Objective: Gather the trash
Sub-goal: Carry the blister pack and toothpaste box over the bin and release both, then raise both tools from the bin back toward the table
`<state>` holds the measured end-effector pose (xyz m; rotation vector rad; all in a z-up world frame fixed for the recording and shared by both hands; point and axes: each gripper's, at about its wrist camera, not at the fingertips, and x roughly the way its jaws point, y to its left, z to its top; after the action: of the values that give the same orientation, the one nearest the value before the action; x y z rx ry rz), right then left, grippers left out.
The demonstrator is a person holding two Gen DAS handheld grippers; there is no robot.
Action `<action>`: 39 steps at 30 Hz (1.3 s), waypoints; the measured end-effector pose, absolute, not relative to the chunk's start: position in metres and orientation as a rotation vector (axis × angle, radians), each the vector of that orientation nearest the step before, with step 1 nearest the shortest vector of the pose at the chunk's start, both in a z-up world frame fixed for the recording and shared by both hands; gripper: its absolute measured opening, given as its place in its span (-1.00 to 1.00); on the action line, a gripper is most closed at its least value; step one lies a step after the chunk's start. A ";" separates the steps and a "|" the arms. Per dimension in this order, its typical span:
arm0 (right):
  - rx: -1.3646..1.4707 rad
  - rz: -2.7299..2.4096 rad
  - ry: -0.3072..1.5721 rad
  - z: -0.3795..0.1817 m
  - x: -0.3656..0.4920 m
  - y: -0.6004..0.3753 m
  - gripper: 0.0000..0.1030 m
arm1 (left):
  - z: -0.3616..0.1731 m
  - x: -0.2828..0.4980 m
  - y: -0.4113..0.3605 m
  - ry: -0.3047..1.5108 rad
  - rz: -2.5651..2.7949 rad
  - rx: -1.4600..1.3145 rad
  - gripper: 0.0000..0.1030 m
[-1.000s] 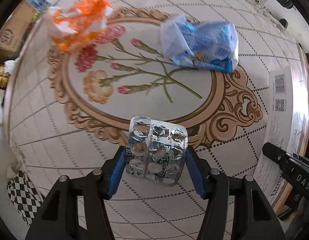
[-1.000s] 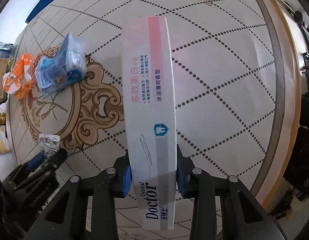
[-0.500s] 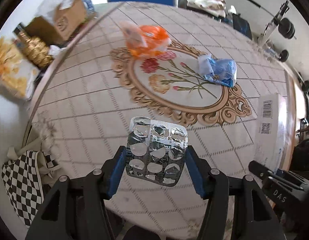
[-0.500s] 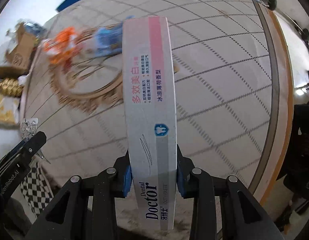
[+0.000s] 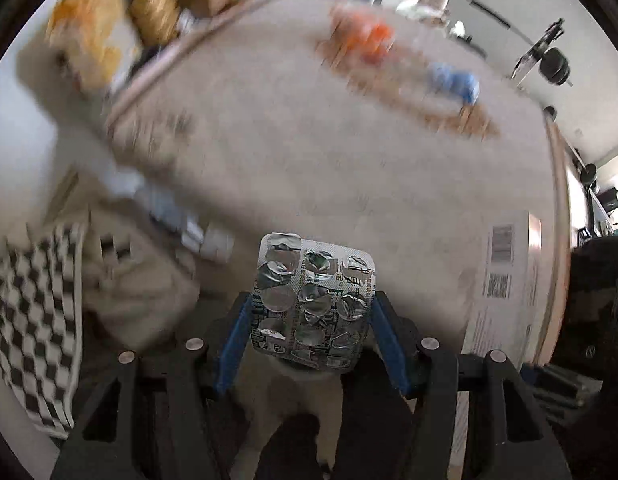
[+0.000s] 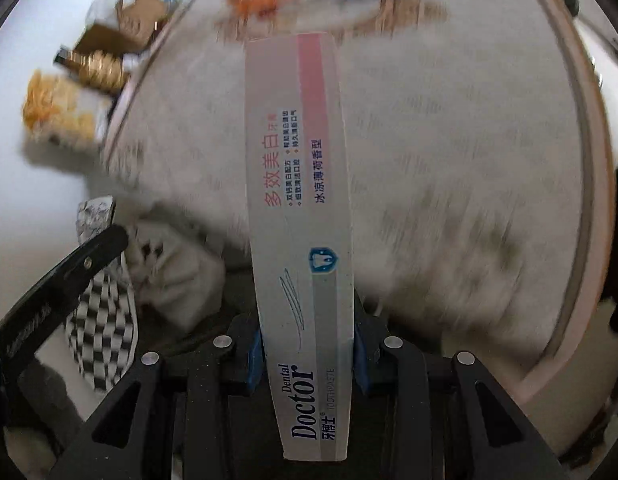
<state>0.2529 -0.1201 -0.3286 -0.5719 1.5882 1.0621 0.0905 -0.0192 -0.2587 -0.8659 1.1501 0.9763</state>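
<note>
Silver foil, the emptied blister pack (image 5: 313, 304) sits clamped between the blue pads of my left gripper (image 5: 311, 332); my right gripper (image 6: 307, 350) is squeezed on the white toothpaste box (image 6: 299, 200). Half a second ago both hung over the round table (image 5: 349, 160); now they have pulled back past its near edge. Beyond, blurred, the orange wrapper (image 5: 369, 38) and blue packet (image 5: 455, 82) lie on the table. A checkered cloth (image 5: 33, 320) shows left of the pack.
</note>
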 end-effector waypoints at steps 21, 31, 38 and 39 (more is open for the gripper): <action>-1.088 0.911 1.882 -0.812 0.189 -0.150 -0.28 | -0.758 0.014 -0.047 1.449 0.772 -1.430 0.09; -1.166 0.884 1.866 -0.875 0.193 -0.134 0.61 | -0.794 0.002 -0.045 1.478 0.755 -1.464 0.55; -1.062 0.877 1.733 -0.827 0.200 -0.137 1.00 | -0.750 -0.011 -0.050 1.479 0.861 -1.328 0.88; -1.054 0.877 1.711 -0.820 0.198 -0.139 1.00 | -0.743 -0.012 -0.052 1.478 0.876 -1.298 0.88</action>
<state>0.1978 -0.1387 -0.8196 -1.0537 1.7111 0.8773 -0.0115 -0.0517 -0.7430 -1.2983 1.4784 0.8761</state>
